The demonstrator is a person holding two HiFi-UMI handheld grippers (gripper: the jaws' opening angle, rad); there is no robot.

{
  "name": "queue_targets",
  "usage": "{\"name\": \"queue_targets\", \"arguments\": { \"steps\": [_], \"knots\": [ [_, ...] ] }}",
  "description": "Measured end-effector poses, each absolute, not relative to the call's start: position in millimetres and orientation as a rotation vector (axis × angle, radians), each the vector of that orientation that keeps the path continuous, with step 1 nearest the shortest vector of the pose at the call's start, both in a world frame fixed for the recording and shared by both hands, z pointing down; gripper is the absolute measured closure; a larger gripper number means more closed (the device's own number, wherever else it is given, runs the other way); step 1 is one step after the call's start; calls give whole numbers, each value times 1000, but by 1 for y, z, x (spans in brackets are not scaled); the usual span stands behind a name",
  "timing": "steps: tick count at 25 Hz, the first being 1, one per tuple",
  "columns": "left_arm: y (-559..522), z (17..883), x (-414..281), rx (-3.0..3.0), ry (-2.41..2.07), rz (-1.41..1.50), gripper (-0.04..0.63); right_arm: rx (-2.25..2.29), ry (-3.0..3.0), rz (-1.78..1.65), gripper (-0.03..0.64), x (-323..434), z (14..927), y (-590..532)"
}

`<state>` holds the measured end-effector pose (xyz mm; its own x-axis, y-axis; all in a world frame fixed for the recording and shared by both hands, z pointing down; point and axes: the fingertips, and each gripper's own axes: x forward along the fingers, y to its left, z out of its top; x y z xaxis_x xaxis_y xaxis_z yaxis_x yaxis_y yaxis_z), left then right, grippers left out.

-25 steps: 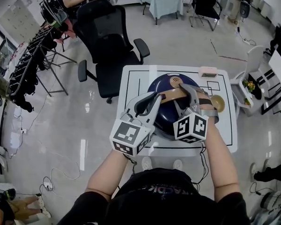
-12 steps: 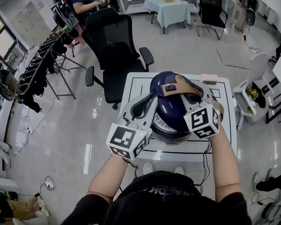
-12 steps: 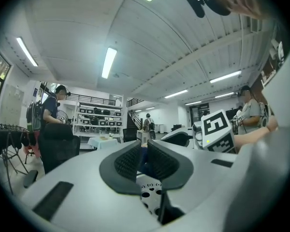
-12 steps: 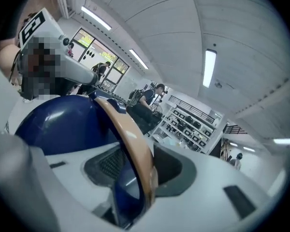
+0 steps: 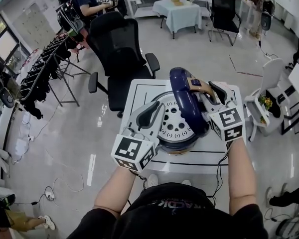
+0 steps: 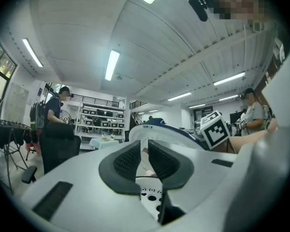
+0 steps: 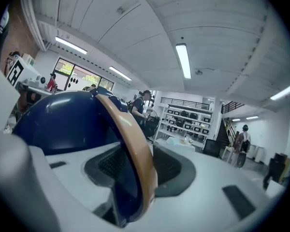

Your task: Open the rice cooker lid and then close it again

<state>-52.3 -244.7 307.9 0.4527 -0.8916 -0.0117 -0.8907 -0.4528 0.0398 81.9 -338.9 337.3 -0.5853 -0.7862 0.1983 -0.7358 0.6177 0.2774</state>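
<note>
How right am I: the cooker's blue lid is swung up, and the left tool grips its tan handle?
Not quite: the right tool grips the tan handle, its jaws having just been closing, as the right gripper view shows. The blue lid is swung up.

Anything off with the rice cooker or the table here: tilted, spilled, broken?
Nothing stands out. The cooker sits on the table with its lid raised steeply, as the task calls for. The right gripper has the lid's tan handle between its jaws, which have just been closing. No spill or damage shows.
</note>
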Motion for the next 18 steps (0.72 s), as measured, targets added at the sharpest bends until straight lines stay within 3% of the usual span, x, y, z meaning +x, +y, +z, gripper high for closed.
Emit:
{"name": "queue_targets", "arguments": {
  "steps": [18],
  "knots": [
    [-248,332,2,2589,-1639,-12,540,1330,-2744,115,473,165,344,-365]
  ]
}}
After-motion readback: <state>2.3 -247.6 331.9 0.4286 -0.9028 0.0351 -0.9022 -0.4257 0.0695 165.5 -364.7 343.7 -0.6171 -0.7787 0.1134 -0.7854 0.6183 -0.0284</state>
